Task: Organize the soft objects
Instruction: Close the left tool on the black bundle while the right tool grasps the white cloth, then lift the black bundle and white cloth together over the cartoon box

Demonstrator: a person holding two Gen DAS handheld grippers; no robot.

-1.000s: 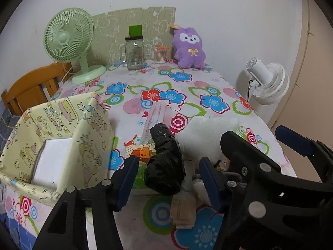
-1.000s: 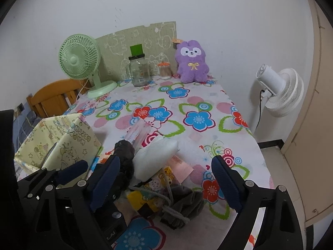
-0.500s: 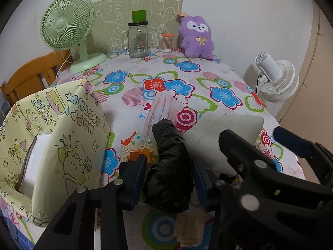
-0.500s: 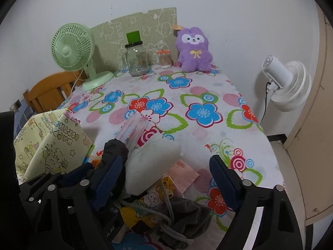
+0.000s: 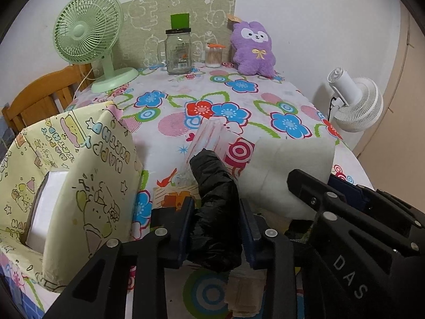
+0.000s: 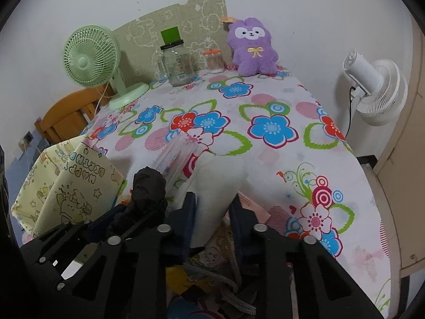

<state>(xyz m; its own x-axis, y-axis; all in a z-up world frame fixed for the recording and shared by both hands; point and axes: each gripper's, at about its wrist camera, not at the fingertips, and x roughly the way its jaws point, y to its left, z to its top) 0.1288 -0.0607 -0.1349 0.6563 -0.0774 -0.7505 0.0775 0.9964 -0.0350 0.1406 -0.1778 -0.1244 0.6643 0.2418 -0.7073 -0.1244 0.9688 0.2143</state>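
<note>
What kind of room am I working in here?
Probably a home, at a dining or side table: a floral tablecloth, a purple plush toy, a green desk fan and a wooden chair.

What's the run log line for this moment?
left gripper: shut on black bundle | right gripper: shut on white pad | yellow box: left

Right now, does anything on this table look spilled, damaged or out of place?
Nothing spilled or damaged. The left gripper is shut on the black bundle, the right gripper on the white pad. The only mess is the unsorted pile below them.
</note>
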